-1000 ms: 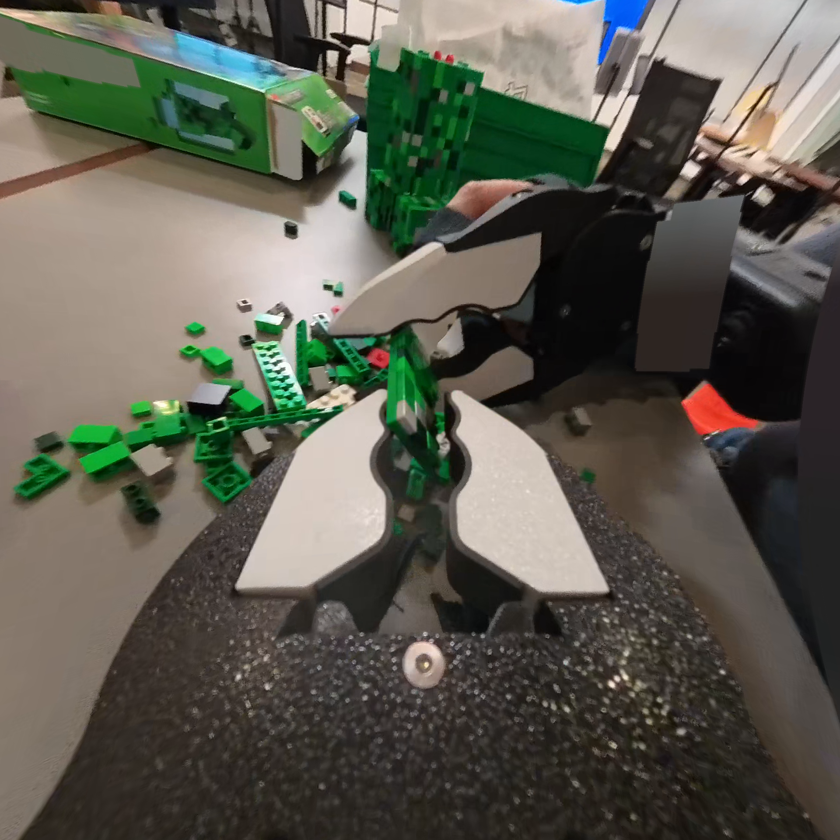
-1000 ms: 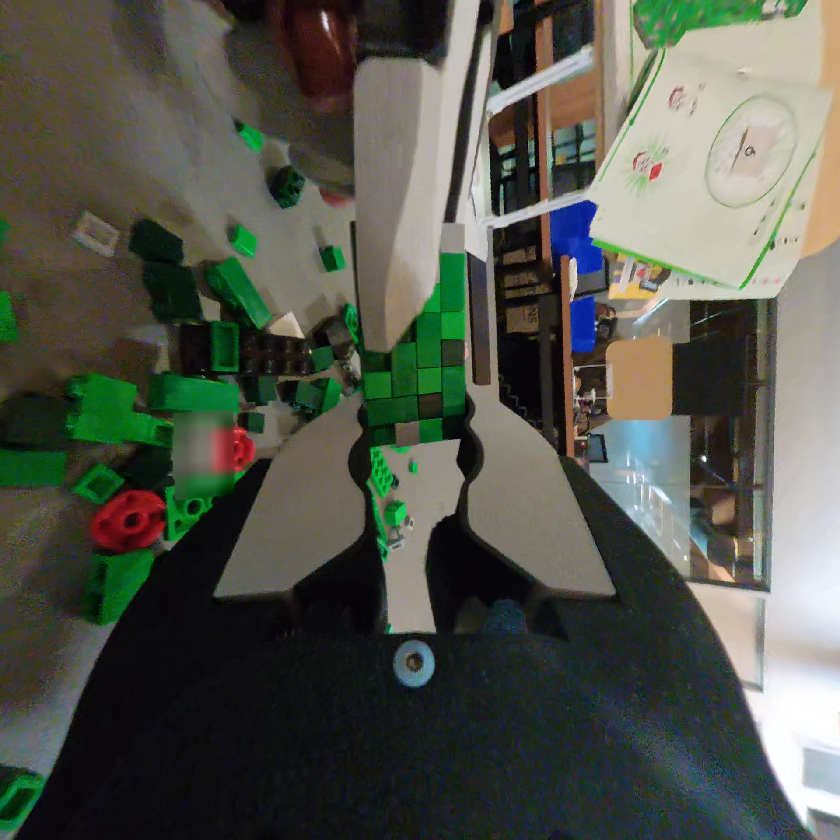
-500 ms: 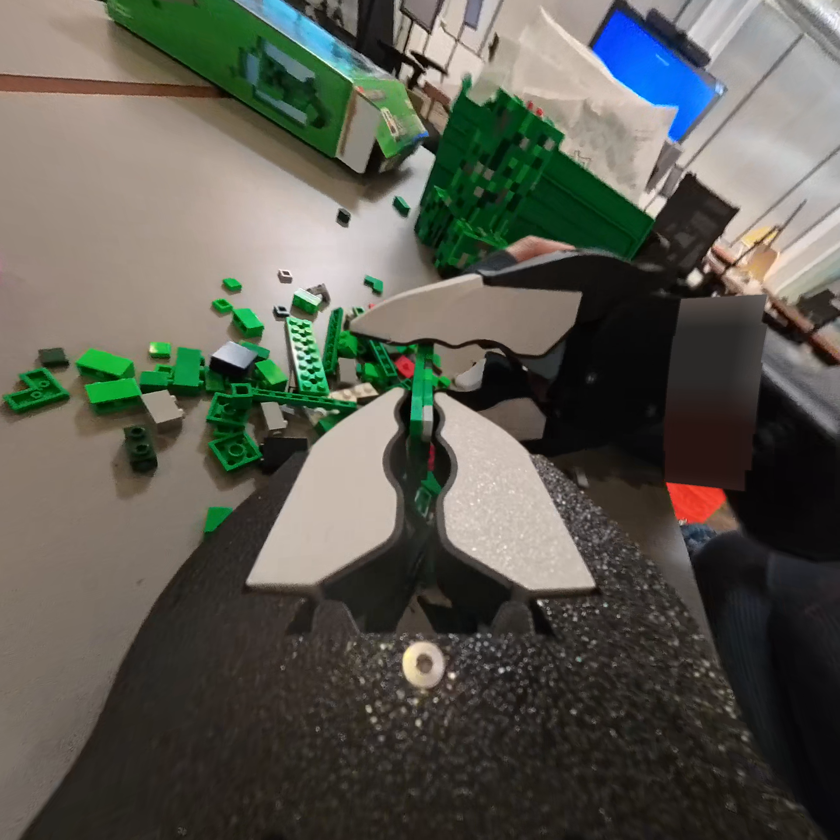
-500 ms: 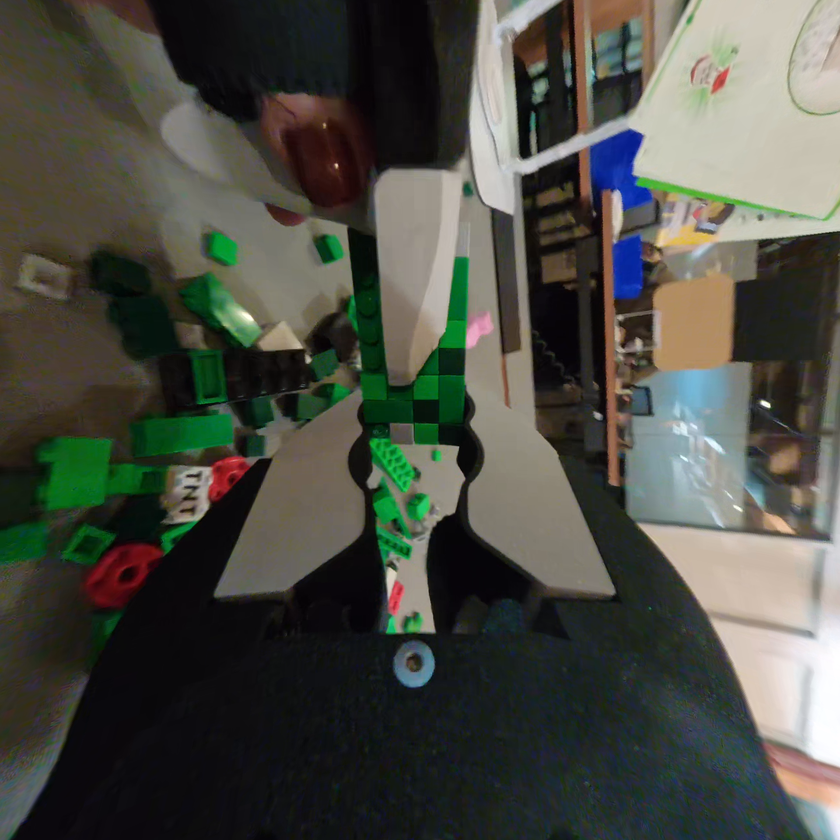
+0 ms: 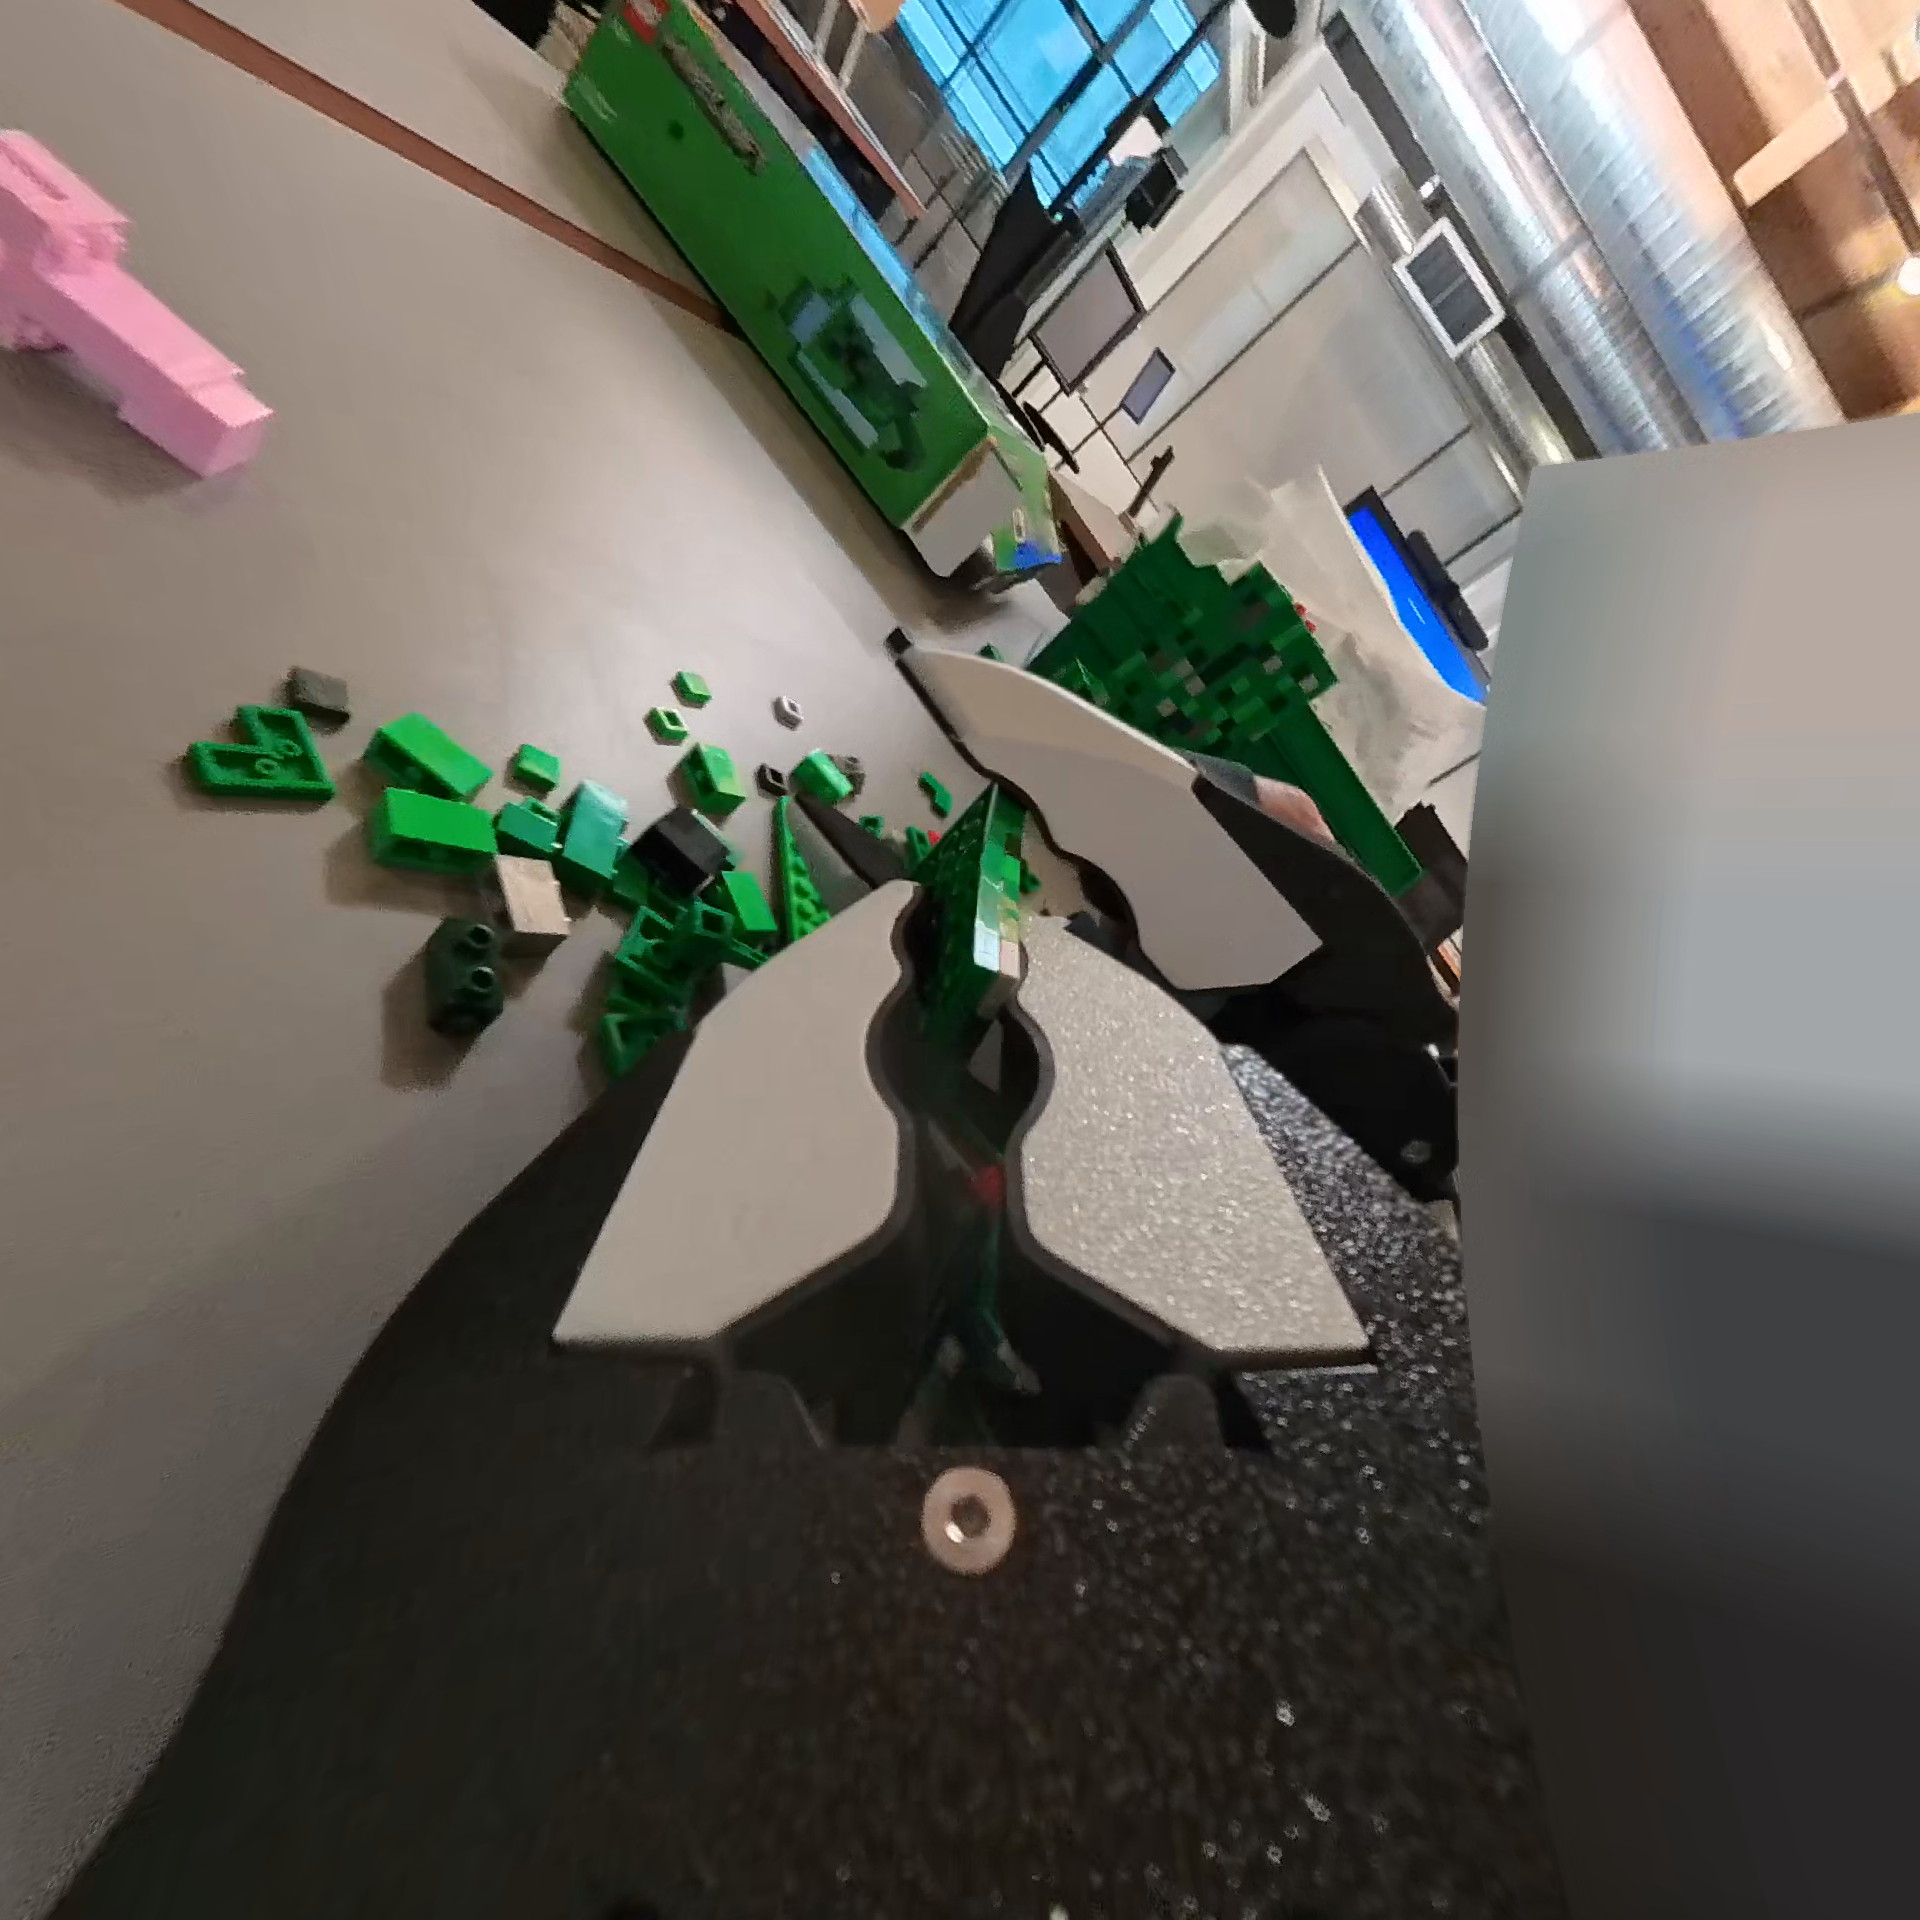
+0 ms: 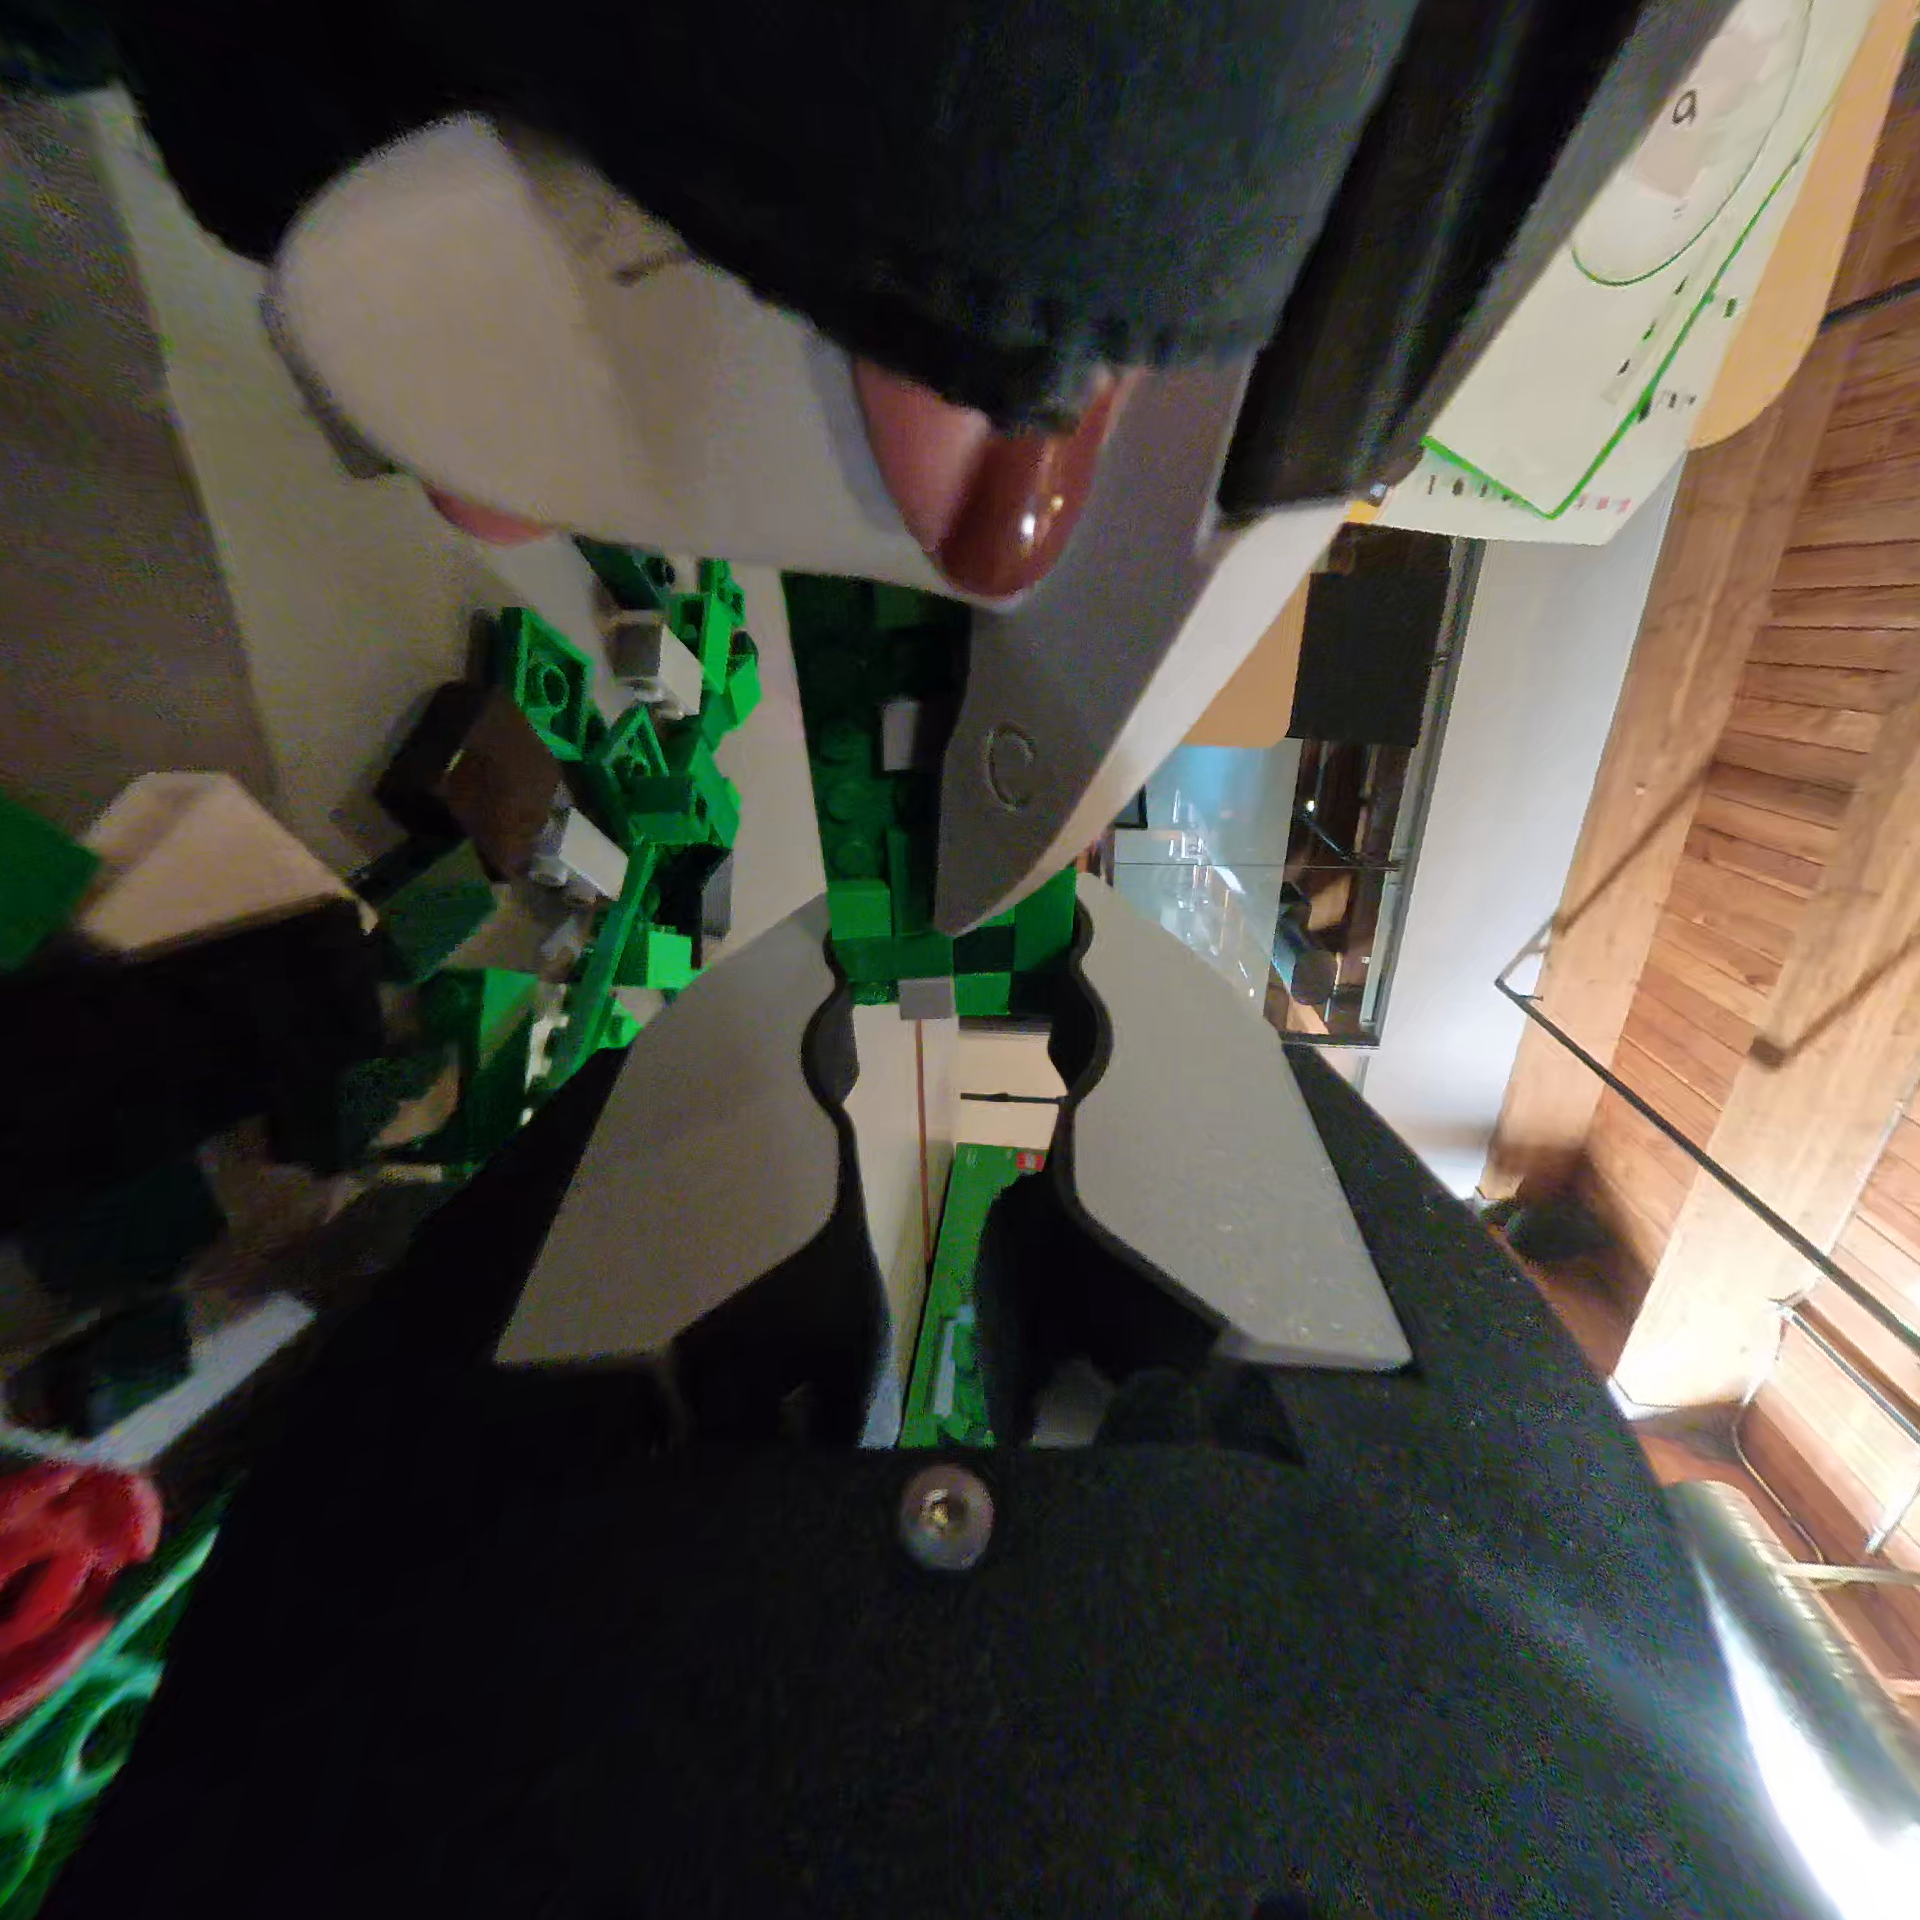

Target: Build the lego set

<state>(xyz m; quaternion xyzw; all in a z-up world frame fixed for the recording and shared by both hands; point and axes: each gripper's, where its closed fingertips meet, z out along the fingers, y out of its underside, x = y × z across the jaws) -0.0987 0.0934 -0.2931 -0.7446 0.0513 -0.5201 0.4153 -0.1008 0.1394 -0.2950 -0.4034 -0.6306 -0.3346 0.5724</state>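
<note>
While my left hand-held gripper (image 5: 961, 940) pinches the green plate (image 5: 977, 894) edge-on, my right hand-held gripper (image 6: 956, 961) clamps its far end, long axis running between them.

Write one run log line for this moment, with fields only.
left gripper: shut on green plate panel | right gripper: shut on same panel | panel: above table | loose bricks: scattered

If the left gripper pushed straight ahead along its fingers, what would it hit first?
The left gripper is shut on the green plate assembly; directly beyond it is the right gripper, likely the first contact, though depth is unclear.
</note>
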